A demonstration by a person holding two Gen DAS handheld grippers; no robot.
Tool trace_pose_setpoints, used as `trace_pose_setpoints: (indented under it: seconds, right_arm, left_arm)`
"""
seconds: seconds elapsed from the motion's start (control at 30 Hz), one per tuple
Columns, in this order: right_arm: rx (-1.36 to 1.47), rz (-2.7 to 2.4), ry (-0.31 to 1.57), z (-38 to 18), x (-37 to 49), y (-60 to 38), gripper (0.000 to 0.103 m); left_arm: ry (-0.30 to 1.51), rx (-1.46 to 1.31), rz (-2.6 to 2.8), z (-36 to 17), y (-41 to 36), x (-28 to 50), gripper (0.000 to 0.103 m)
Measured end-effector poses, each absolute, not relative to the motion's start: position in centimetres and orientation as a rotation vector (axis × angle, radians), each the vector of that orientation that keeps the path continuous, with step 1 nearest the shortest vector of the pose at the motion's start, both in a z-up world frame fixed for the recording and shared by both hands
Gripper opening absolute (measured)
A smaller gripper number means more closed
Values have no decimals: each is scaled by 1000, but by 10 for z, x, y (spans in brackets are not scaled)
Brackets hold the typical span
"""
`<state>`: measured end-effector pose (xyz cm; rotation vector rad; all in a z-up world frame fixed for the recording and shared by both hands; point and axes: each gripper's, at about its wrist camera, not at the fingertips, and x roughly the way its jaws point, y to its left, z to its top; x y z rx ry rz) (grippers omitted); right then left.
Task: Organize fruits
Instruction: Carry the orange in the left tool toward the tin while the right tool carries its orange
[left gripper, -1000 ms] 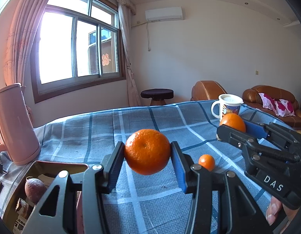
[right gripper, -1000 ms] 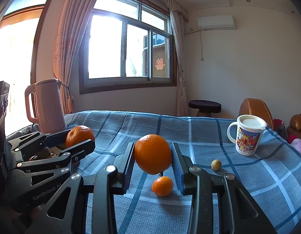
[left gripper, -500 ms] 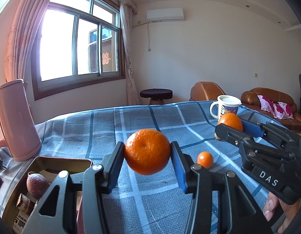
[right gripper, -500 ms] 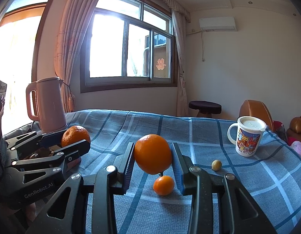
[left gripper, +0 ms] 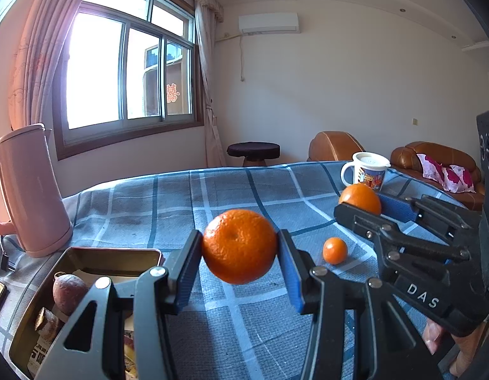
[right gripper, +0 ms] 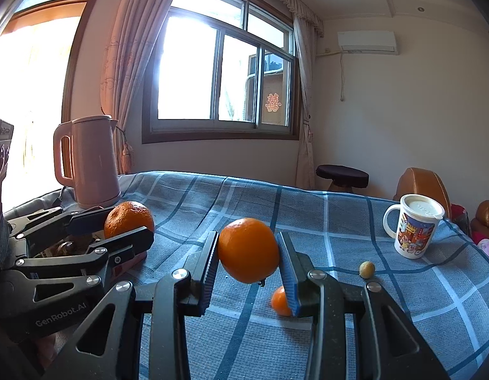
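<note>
1. At the far left of the left wrist view, a gold-rimmed tin tray (left gripper: 32, 326) sits on the blue plaid tablecloth (left gripper: 168, 202), just in front of a pink kettle (left gripper: 29, 190). It already holds a dark brownish fruit (left gripper: 68, 288) and some smaller bits I cannot identify.

2. Just right of the tray, the left gripper (left gripper: 239, 258) has its jaws partly closed, blue pads pressed on either side of a mandarin (left gripper: 239, 245) that hangs clear above the cloth. The tray lies below and to the left of this fruit, so the left hand is plainly the nearer one to it. I judge the coming move to be a short swing leftward and down before letting go.

3. Further right on the cloth, a small kumquat (left gripper: 335, 250) lies loose, between the two grippers and touched by neither.

4. On the right, the right gripper (right gripper: 248, 261) is closed narrower than the left, clamped on an orange (right gripper: 248, 250) that is slightly taller than wide and carried off the table. From its own camera the tray is well off to the left, mostly hidden behind the left gripper, so this fruit would have to cross over.

5. Past it, a tiny yellowish fruit (right gripper: 366, 269) rests near a cartoon-printed mug (right gripper: 413, 226).
</note>
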<state>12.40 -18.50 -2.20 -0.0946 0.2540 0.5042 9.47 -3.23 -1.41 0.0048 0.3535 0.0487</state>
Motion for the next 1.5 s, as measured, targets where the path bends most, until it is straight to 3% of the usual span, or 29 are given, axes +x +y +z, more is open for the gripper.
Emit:
trace_pose_setpoints:
  seconds: [1.5]
  right_arm:
    - [-221, 692, 259, -17, 97, -92, 38]
  left_arm:
    - [383, -106, 158, -17, 56, 49, 50]
